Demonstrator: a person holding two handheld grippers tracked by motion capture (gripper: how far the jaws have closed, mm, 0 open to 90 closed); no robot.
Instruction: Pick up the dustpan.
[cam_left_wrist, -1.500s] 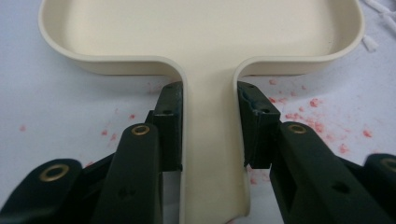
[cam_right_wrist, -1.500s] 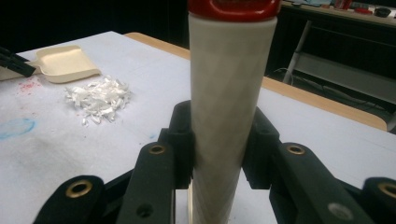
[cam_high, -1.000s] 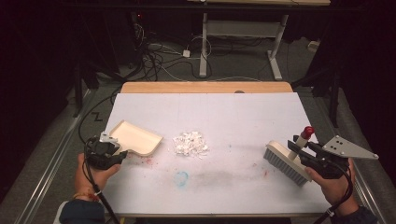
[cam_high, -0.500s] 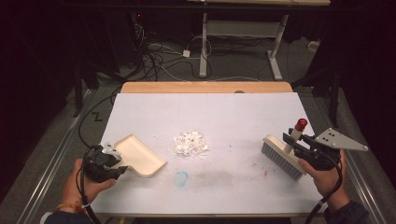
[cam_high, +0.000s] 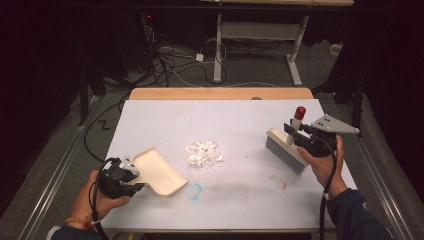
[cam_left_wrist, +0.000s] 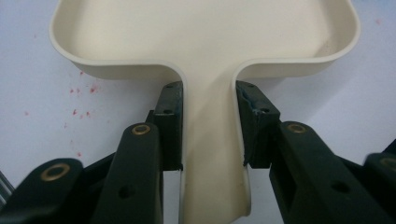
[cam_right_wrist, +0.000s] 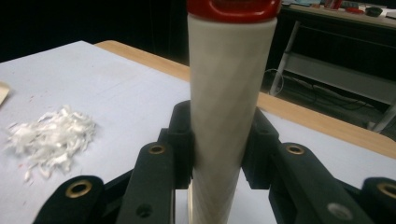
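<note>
We hold a cream dustpan (cam_high: 159, 171) by its handle in our left gripper (cam_high: 131, 176), jaws clamped on both sides of the handle; the pan rests on the white table (cam_high: 240, 120) near its front left. Our right gripper (cam_high: 295, 136) grips the brush (cam_high: 286, 150) by its red-capped handle, bristles down at the right. A pile of white shreds (cam_high: 203, 153) lies between them.
</note>
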